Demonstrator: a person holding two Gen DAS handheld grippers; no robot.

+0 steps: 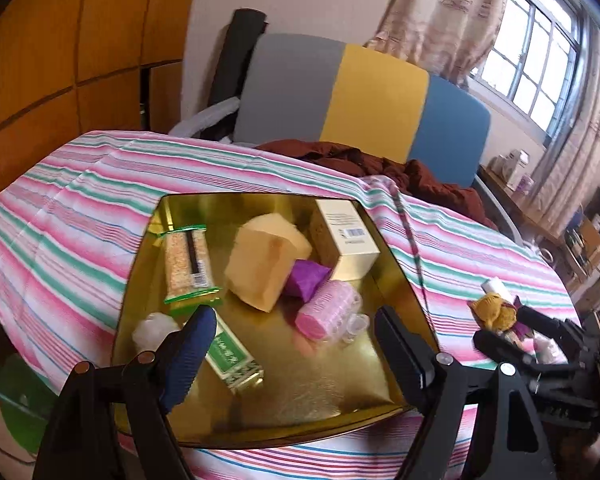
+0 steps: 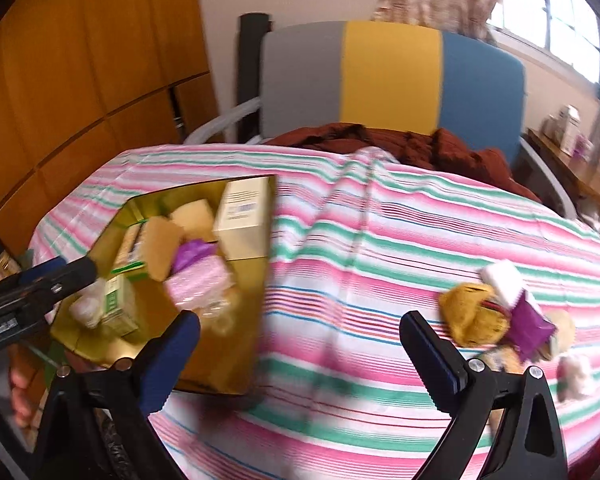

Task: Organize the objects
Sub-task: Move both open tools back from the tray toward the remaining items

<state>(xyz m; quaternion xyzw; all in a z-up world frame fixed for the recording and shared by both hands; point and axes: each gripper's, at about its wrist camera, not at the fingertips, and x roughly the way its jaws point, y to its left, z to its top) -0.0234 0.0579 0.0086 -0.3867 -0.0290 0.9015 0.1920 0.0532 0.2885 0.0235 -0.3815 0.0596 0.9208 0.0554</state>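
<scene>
Striped tablecloth (image 2: 340, 240) blurs; small pile (image 2: 500, 320) beside right gripper (image 2: 300, 332) unreadable.

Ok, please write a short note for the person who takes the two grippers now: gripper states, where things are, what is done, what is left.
Left gripper: open, empty, above the gold tray.
Right gripper: open, empty, above the striped cloth.
Done: cream box, tan block, pink roll, snack packet and green box lie in the tray.
Left: the small pile with the brown plush toy on the cloth to the right.
</scene>
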